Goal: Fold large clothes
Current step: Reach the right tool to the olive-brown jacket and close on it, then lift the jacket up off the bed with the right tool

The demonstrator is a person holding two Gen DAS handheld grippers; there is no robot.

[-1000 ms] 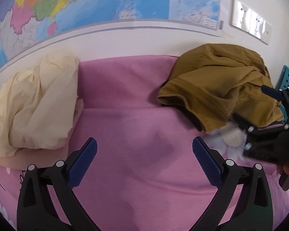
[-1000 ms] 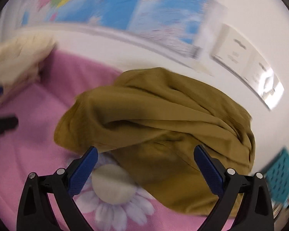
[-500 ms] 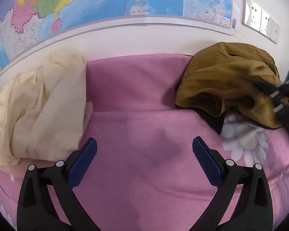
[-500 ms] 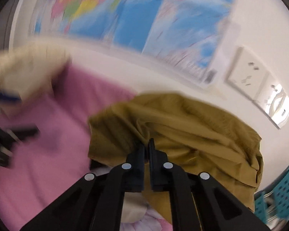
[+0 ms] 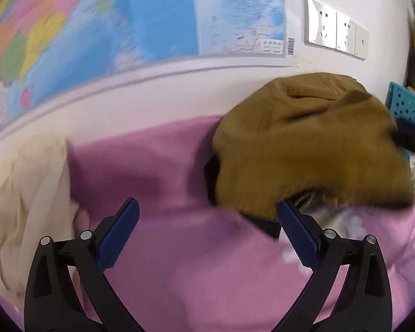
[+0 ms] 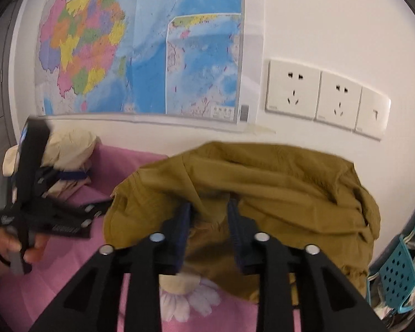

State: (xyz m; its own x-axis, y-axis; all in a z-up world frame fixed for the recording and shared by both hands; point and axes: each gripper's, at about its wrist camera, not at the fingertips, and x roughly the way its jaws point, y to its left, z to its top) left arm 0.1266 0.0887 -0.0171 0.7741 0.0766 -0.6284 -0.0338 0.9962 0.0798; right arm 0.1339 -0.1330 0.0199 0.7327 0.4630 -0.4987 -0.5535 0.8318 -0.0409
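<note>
Our brown garment lies bunched in a heap at the back edge of the bed, against the wall and toward the bed's right-hand end, over the pink flowered sheet. It has to come out of that heap before any fold can be made, so we judge this to be the pulling-out step, with the folding itself not yet begun.

Our right gripper has a ridge of the brown cloth between its fingers; the jaws are opening at this moment, yet the cloth sits gathered in the narrow gap and tents up toward it, so we read it as pinched and lifted there. Holding a fold near the front of the heap lets us drag the garment toward the open middle of the bed.

Our left gripper hovers over bare pink sheet, its fingers wide apart and holding nothing, the right-hand one just in front of the garment's near hem. From there we could take a second hold.

A cream garment sits piled at the back left edge, well apart. A map and sockets are on the wall, and a teal basket stands beyond the right edge.
</note>
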